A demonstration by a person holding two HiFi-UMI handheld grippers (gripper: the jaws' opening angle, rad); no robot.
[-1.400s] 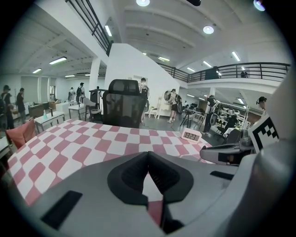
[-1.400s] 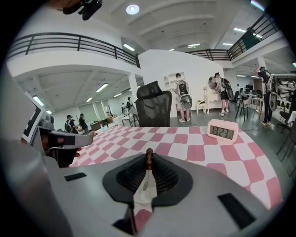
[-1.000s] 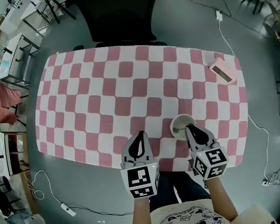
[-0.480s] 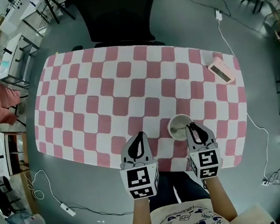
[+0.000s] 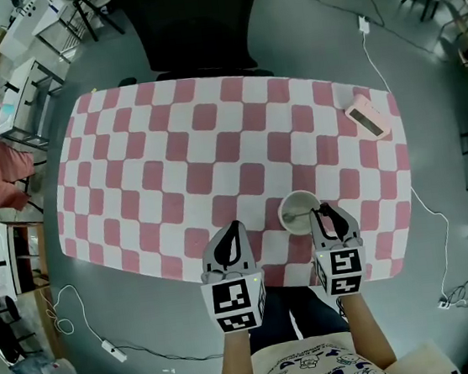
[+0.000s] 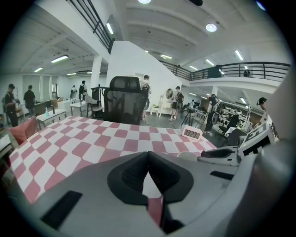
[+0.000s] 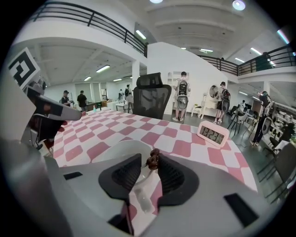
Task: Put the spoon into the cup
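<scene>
A white cup (image 5: 299, 210) stands on the checkered table near its front edge. The spoon (image 5: 312, 213) leans in it, its handle reaching toward my right gripper (image 5: 326, 216) just behind the cup. In the right gripper view the spoon's brown handle end (image 7: 153, 160) lies between the jaws against the right pad, with a gap on the left; the jaws are opening, and the cup rim (image 7: 111, 151) shows below them. My left gripper (image 5: 231, 240) rests to the cup's left, shut with nothing in it, its tips meeting in the left gripper view (image 6: 148, 154).
A pink-and-white digital clock (image 5: 368, 116) lies at the table's far right corner. A black office chair (image 5: 197, 25) stands behind the far edge. The pink-checkered tablecloth (image 5: 172, 164) covers the table. Cables run over the floor around it.
The right gripper's jaws have widened around the spoon handle. Its marker cube has rolled from tilted to square. The left gripper has stayed put.
</scene>
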